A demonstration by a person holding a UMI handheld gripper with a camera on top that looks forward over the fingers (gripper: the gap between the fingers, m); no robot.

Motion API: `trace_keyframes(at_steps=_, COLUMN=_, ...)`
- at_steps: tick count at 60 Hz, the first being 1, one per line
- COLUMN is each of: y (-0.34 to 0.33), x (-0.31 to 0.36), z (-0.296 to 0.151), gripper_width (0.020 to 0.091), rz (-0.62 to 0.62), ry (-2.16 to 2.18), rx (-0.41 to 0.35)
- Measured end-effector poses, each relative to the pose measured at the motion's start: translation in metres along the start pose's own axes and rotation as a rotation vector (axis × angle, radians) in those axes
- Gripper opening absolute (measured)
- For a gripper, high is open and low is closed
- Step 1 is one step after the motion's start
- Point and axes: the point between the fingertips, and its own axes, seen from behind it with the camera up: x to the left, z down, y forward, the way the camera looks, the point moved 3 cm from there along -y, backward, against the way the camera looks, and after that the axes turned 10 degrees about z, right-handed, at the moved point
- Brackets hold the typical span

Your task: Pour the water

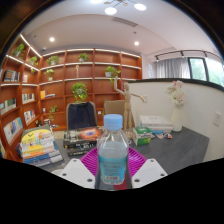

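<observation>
Shelves line the far walls of an office-like room, with a water bottle (113, 150) held upright in the gripper (112, 166) in the foreground.

Wooden bookshelves (70, 85) with potted plants fill the background, and a grey table (185, 150) stretches ahead, bearing a stack of books (38, 148) to one side and a white box (155, 124) further back; small items around them are too blurred to name. The bottle stands between the two fingers with its long axis vertical, blue cap (113, 121) pointing up toward the ceiling. Its base is cut off below, hidden by the fingers. Both pink pads (92, 160) appear pressed against its sides, so the tongs are clenched on the bottle. A blue label wraps its middle, but the print cannot be read.
</observation>
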Motion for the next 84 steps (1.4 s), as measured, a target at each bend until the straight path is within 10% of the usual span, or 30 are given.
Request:
trace_keyframes(at_steps=29, y=0.05, x=-0.029, z=0.065, gripper_width=0.0388, rz=0.028, ry=-0.03, rx=0.018)
trace_keyframes(at_steps=39, y=0.049, x=-0.032, z=0.064, gripper_width=0.0489, rz=0.016, ry=0.011, rx=0.017)
trace_keyframes(at_steps=48, y=0.031, x=-0.036, z=0.059, gripper_width=0.0776, rz=-0.011, ry=0.034, rx=0.007)
trace_keyframes(at_steps=84, y=-0.125, x=-0.037, z=0.051, gripper_width=0.0779, rz=-0.251, ry=-0.055, rx=-0.038)
